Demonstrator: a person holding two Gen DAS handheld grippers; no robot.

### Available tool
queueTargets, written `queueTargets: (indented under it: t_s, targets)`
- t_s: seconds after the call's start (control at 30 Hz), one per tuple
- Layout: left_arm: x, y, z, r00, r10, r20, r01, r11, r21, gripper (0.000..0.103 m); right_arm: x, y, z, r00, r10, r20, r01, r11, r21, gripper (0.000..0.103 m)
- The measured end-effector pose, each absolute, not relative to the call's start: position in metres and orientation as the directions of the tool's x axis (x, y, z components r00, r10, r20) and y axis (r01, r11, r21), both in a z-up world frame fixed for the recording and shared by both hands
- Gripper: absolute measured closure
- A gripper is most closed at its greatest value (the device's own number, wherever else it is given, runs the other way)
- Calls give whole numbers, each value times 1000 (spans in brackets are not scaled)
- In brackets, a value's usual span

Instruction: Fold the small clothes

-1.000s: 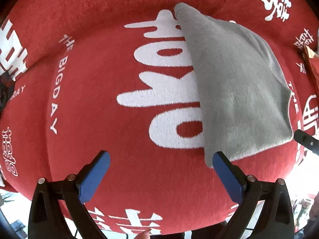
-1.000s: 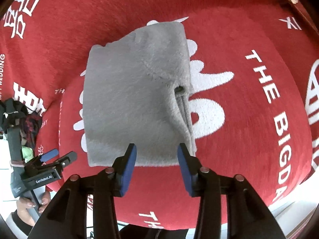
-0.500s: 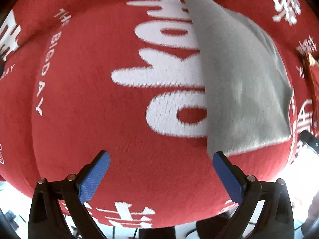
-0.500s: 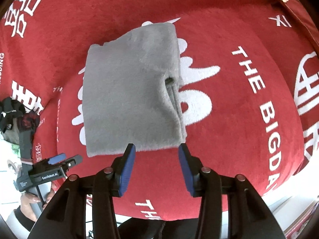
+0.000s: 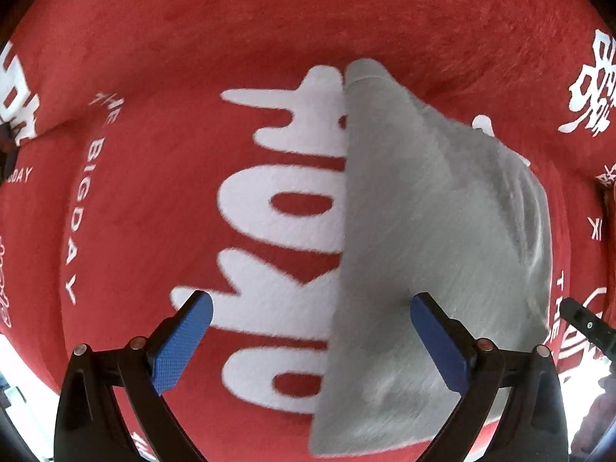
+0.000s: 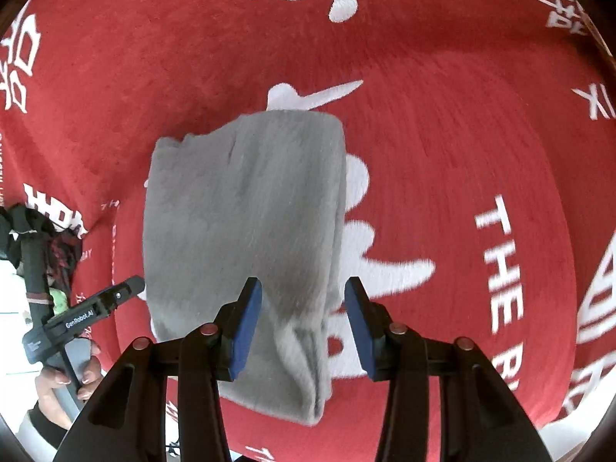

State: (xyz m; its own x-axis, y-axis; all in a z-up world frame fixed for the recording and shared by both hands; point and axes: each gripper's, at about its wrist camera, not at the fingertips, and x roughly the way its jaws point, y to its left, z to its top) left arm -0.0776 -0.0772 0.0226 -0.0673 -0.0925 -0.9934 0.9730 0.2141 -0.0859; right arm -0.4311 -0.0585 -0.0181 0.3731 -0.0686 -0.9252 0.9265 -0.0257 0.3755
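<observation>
A folded grey fleece garment (image 5: 423, 238) lies flat on a red cloth with white lettering (image 5: 192, 77). My left gripper (image 5: 308, 338) is open wide, its right finger over the garment's near left part and its left finger over the red cloth. In the right wrist view the garment (image 6: 238, 223) lies as a rectangle with layered folds along its right edge. My right gripper (image 6: 304, 323) is open and empty, straddling the garment's near right edge just above it.
The red cloth (image 6: 462, 115) covers the whole surface and drops off at the near edge. The left gripper's body (image 6: 84, 315) and the person's hand show at the lower left of the right wrist view. The right gripper's tip (image 5: 585, 323) shows at the right edge.
Both grippers have moved forward over the garment's near edge; it now lies between the right fingers and under the left gripper's right finger. The garment itself has not moved.
</observation>
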Motion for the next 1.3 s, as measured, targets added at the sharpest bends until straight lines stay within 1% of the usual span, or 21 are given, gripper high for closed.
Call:
queueTargets:
  t_s: [0.13, 0.2, 0.33, 0.63, 0.77, 0.87, 0.97, 1.1, 1.17, 1.2, 1.3]
  targets:
    - [-86, -84, 18, -64, -82, -995, 972, 219, -81, 0, -439, -71, -32, 412, -48, -910, 910, -35, 413, 54]
    - [-85, -88, 15, -61, -79, -995, 972, 223, -77, 0, -444, -74, -41, 451, -30, -892, 890, -59, 452, 46]
    - [-85, -89, 12, -67, -72, -995, 968, 237, -83, 0, -453, -79, -59, 532, -1, -847, 841, -117, 529, 46]
    - [-84, -90, 13, -76, -79, -994, 971, 223, -92, 0, -463, -79, -83, 626, 22, -779, 766, -202, 610, 46]
    - [-78, -99, 11, -213, -97, -972, 943, 241, -231, 0, -466, -83, -85, 663, 11, -749, 733, -211, 646, 46]
    - [-74, -110, 6, -270, -110, -957, 926, 244, -289, 0, -469, -89, -88, 693, -1, -721, 703, -225, 675, 46]
    - [-75, -121, -6, -345, -88, -935, 907, 224, -356, 0, -465, -98, -95, 732, 5, -682, 664, -230, 711, 46]
    - [-86, -129, -22, -403, -37, -915, 899, 171, -403, 0, -459, -102, -107, 757, 53, -651, 645, -217, 732, 44]
    - [-90, -131, -31, -450, -12, -893, 881, 159, -446, 0, -458, -102, -110, 781, 72, -620, 620, -205, 757, 44]
    - [-93, -131, -34, -465, -4, -885, 874, 155, -460, 0, -458, -102, -113, 794, 82, -603, 606, -201, 770, 42]
    - [-102, -133, -33, -467, -14, -884, 877, 121, -465, 0, -456, -103, -122, 834, 104, -542, 552, -199, 810, 42]
